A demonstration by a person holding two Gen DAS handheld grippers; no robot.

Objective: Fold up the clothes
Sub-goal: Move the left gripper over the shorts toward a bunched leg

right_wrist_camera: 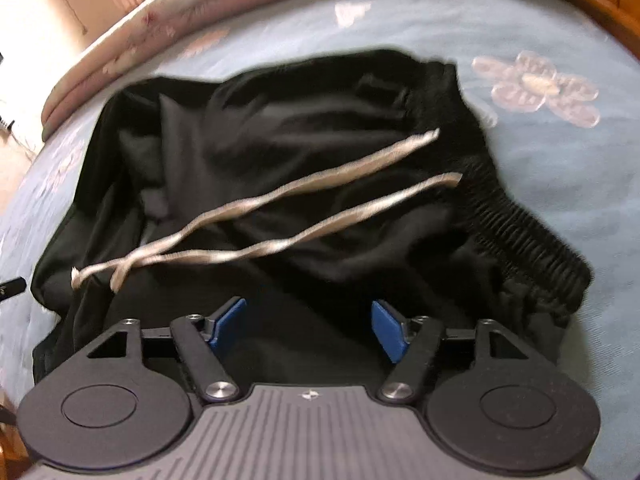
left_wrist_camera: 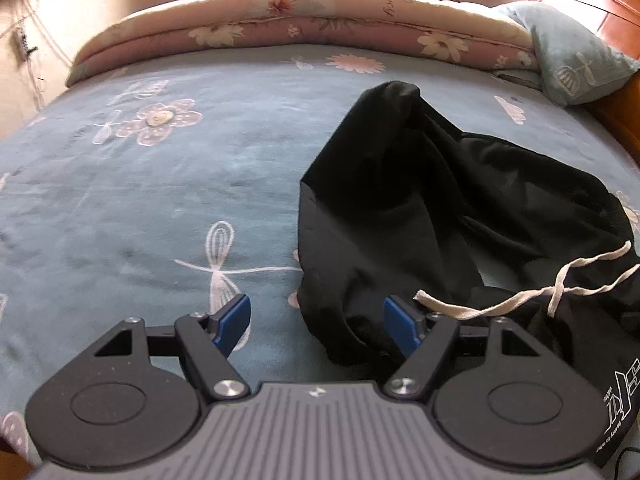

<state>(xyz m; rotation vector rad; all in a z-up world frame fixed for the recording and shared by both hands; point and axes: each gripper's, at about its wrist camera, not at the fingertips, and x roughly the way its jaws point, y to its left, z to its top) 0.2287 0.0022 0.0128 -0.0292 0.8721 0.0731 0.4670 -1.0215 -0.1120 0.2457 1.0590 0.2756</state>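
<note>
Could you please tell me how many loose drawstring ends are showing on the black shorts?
2. In the right wrist view, one drawstring end lies near the elastic waistband; the second end lies just below it. Both cords cross the black shorts.

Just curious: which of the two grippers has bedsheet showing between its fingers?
The left gripper: blue bedsheet shows beside the black shorts. The right gripper has only shorts.

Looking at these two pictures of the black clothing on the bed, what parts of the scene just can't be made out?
- Black garment, left wrist view: its right side runs off the picture's edge, and the white print is cut off and too small to read.
- Same garment, right wrist view: its near edge is hidden behind the right gripper, and motion blur smears the drawstring.
- What lies under the bunched folds: hidden in both views.
</note>
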